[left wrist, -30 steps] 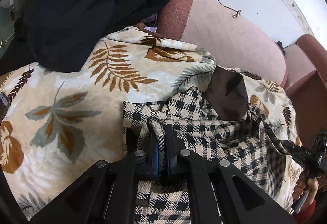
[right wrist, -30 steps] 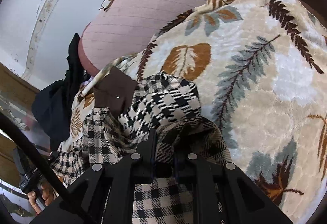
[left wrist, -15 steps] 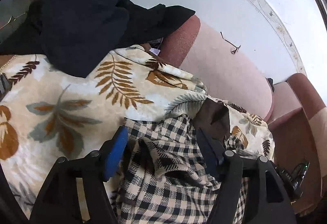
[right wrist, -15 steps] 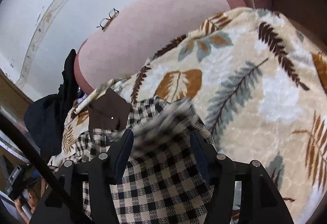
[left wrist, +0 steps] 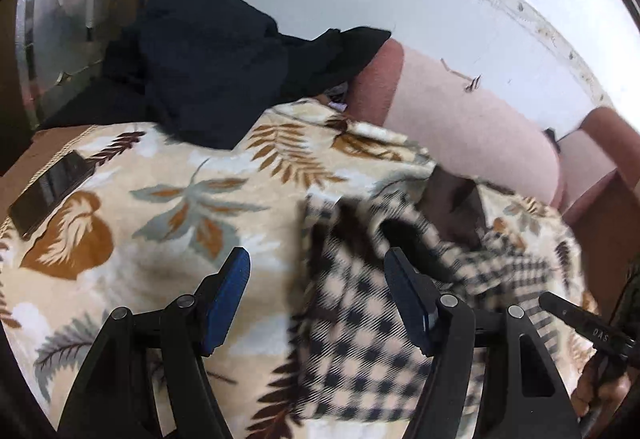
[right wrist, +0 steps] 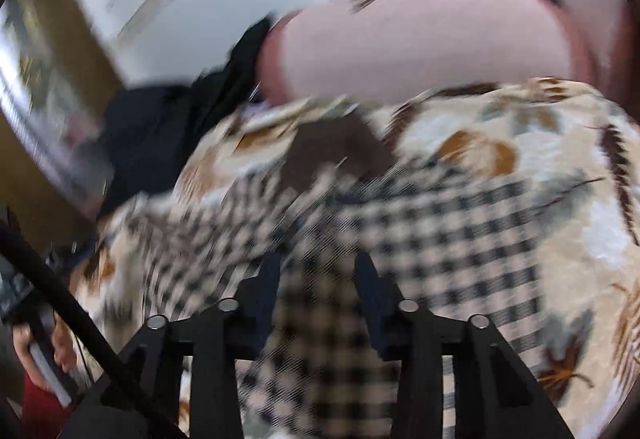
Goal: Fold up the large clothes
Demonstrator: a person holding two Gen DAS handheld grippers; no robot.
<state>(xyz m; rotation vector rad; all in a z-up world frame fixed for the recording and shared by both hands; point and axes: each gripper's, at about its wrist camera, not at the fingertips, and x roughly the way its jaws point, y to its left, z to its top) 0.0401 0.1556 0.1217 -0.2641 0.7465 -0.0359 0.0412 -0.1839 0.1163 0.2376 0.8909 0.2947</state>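
Note:
A black-and-cream checked garment with a brown lining patch lies crumpled on a leaf-patterned blanket. My left gripper hangs open above the garment's left edge, holding nothing. In the blurred right wrist view the checked garment spreads under my right gripper. Its jaws are closing, still apart, and I see no fabric pinched between them. The right gripper's body and the hand holding it show at the left wrist view's lower right.
A heap of black clothing sits at the blanket's far left, against the pink sofa back. Glasses rest on top of the sofa back. A dark phone lies at the blanket's left edge.
Both grippers were shut on bunched checked fabric; both have opened and let it drop. The left one drew back and leftward. The right one pulled back, rolled, and its jaws have narrowed again.

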